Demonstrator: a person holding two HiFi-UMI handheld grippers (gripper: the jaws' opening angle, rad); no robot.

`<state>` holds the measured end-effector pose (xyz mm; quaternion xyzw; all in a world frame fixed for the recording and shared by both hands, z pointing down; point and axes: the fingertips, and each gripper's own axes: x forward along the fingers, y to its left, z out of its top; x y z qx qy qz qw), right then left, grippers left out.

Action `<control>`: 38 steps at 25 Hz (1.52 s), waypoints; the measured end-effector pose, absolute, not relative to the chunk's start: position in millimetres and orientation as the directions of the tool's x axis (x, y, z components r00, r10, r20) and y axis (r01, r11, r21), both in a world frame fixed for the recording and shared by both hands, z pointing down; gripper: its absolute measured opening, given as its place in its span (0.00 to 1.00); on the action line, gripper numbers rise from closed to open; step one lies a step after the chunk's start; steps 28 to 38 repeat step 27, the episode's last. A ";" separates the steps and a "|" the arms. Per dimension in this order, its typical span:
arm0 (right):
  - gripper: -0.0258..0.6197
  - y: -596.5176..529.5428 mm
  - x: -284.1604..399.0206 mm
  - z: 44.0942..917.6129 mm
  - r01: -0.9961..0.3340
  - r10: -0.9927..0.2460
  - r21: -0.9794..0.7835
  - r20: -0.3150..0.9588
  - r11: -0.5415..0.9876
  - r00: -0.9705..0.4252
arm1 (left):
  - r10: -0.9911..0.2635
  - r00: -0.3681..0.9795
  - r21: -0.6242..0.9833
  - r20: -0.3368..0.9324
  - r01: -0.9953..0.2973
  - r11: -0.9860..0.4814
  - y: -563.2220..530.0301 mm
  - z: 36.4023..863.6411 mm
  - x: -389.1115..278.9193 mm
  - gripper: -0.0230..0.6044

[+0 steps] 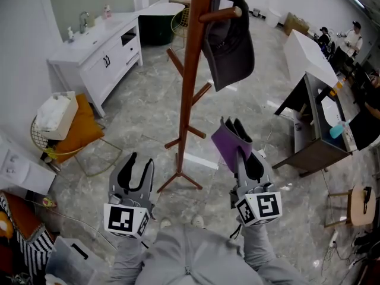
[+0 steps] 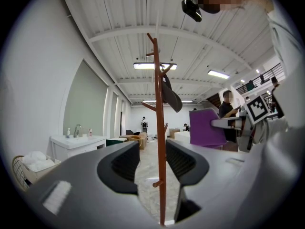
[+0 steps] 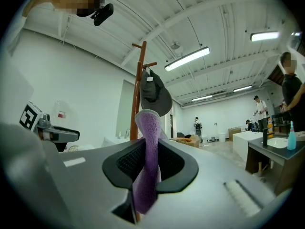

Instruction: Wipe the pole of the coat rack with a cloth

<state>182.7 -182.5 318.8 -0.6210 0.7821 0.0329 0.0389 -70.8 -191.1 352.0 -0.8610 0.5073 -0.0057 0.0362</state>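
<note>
Purple cloth (image 1: 225, 146) in right hand-held gripper (image 1: 236, 128), near wooden pole (image 1: 190, 82)

Bright, even indoor light from ceiling tube lamps (image 2: 154, 66), blown out to white. Shadows faint and soft on glossy floor (image 1: 148, 111). Head view sharp, coat rack pole (image 1: 191, 70) crisp. Both gripper views: strong fisheye, black corners, cloth (image 3: 147, 151) up close slightly soft.

The left tool (image 1: 140, 162) and right tool (image 1: 236, 129) are grey with black-lined jaws, each bearing a black-and-white marker cube (image 1: 259, 208).
</note>
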 end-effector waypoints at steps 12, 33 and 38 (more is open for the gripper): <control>0.13 -188.6 183.6 326.0 -0.975 -0.971 0.003 -0.090 0.220 -0.220 | -0.871 0.490 -0.083 -0.026 -0.870 -0.487 -196.0 348.7 -72.1 0.32; 0.13 -195.8 183.8 327.6 -0.974 -0.971 -0.001 -0.080 0.227 -0.227 | -0.876 0.482 -0.067 -0.026 -0.875 -0.479 -202.6 351.8 -71.8 0.32; 0.13 -195.8 183.8 327.6 -0.974 -0.971 -0.001 -0.080 0.227 -0.227 | -0.876 0.482 -0.067 -0.026 -0.875 -0.479 -202.6 351.8 -71.8 0.32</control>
